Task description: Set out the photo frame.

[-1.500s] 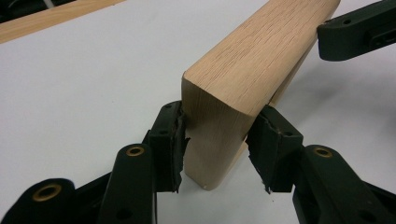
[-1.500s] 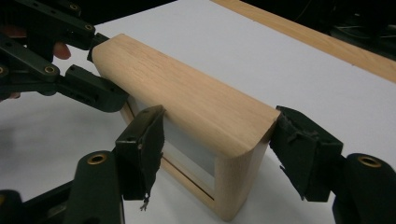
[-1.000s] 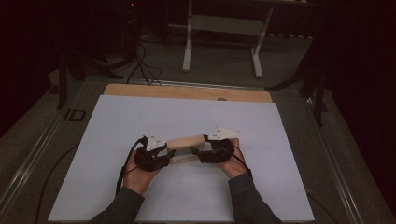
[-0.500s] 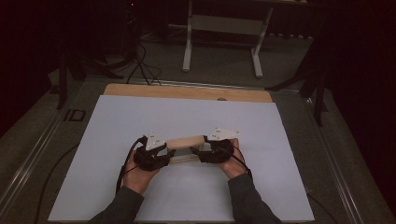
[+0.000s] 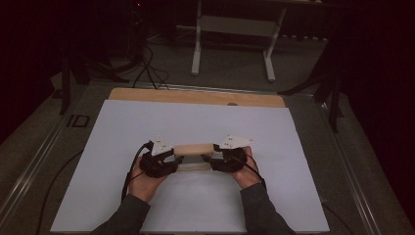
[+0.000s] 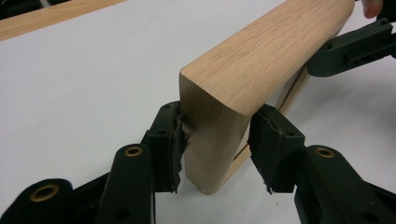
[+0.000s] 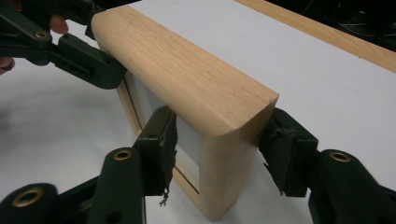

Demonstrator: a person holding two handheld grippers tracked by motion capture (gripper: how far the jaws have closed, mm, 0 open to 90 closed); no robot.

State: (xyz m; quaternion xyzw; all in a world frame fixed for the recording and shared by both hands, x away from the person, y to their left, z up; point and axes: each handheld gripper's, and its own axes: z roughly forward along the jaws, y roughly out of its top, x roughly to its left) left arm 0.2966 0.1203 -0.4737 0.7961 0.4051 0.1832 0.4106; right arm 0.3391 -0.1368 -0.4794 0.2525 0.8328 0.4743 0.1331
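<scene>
Two grippers met at one wooden frame (image 5: 194, 149) near the middle of the white table cover (image 5: 147, 122), one at each end of it. In the high view the left gripper (image 5: 171, 157) sat at the frame's left end and the right gripper (image 5: 215, 157) at its right end, each carried by a hand coming in from the bottom edge, with dark sleeves behind.

The frame was of pale oak, with a thick rounded top bar and thinner side rails around an open middle. It stood on edge on the cover, its top bar level and running from one gripper to the other.

In the left gripper view the left gripper (image 6: 215, 144) had its jaws on either side of the frame's (image 6: 219, 121) end post. The left pad (image 6: 173, 140) touched the wood, while a narrow gap showed between the right pad and the post. Those jaws had just been opening, so the hold looked loose rather than clamped.

In the right gripper view the right gripper (image 7: 219, 144) straddled the other end post of the frame (image 7: 187, 79). Its jaws had just been closing with the post between them. The far pad (image 7: 280, 140) lay against the outer face of the post, and the near pad (image 7: 163, 140) stood just inside the frame's opening, short of the wood. The other gripper's jaw showed at the far end of the bar.

A strip of bare wooden tabletop (image 5: 195, 96) showed along the cover's far edge.
</scene>
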